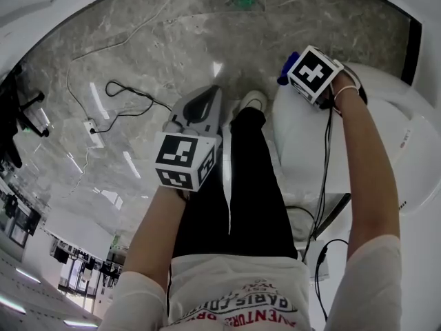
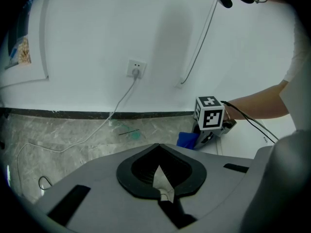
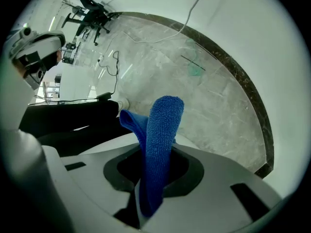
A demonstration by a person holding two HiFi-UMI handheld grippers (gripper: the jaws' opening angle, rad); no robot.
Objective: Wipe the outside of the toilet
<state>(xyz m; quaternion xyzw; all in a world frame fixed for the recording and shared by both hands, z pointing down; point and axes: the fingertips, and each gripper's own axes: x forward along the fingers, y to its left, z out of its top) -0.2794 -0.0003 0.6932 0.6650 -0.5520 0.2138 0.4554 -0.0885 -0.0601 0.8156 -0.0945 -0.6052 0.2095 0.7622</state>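
Note:
The white toilet (image 1: 303, 143) stands at the right of the head view, next to the person's leg. A blue cloth (image 1: 283, 67) sticks out of my right gripper (image 1: 289, 73), which is shut on it and held just over the toilet's top front edge. The right gripper view shows the cloth (image 3: 163, 130) standing up folded between the jaws. My left gripper (image 1: 205, 105) hovers over the floor left of the toilet, shut and holding nothing. The left gripper view shows its own jaws (image 2: 160, 178), with the right gripper (image 2: 210, 114), cloth (image 2: 187, 140) and toilet (image 2: 243, 147) beyond.
Grey marble floor (image 1: 158, 40) with loose cables (image 1: 127, 92) and a power strip (image 1: 93, 128). A wall socket (image 2: 135, 70) has a cord hanging from it. A small green item (image 2: 134, 135) lies by the skirting. The person's black-trousered leg (image 1: 248, 178) and white shoe (image 1: 253, 101) stand between the grippers.

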